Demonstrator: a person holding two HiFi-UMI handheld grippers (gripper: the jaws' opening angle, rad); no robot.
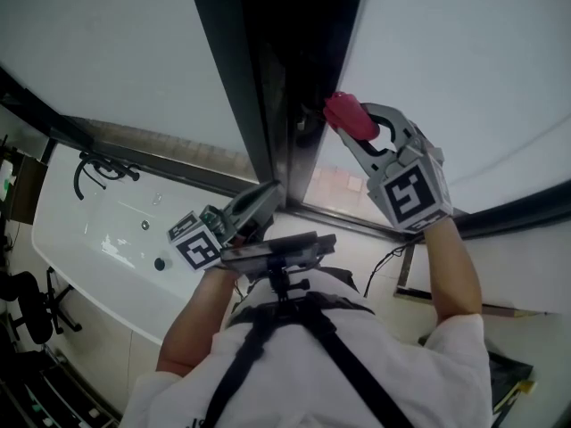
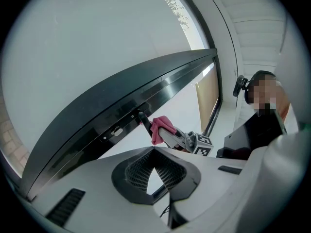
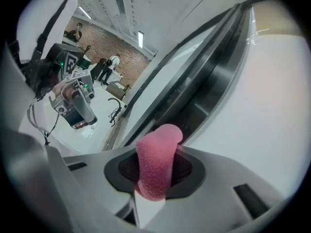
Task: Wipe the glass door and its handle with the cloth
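Now the right hand-held gripper (image 1: 350,125) clamps the pink cloth (image 3: 156,159) right at the handle (image 2: 144,120) of the glass door (image 1: 446,78). The left hand-held gripper (image 1: 259,205) sits lower, closed and empty. The risk is that the bunched cloth snags on the handle and pulls free.

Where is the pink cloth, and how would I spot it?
Find the big white frosted glass door with the dark metal frame running alongside it. Partway along that frame, right by the black door handle, the right tool pinches a small fuzzy pink cloth. It is the only bright pink thing among all the white, grey and black.
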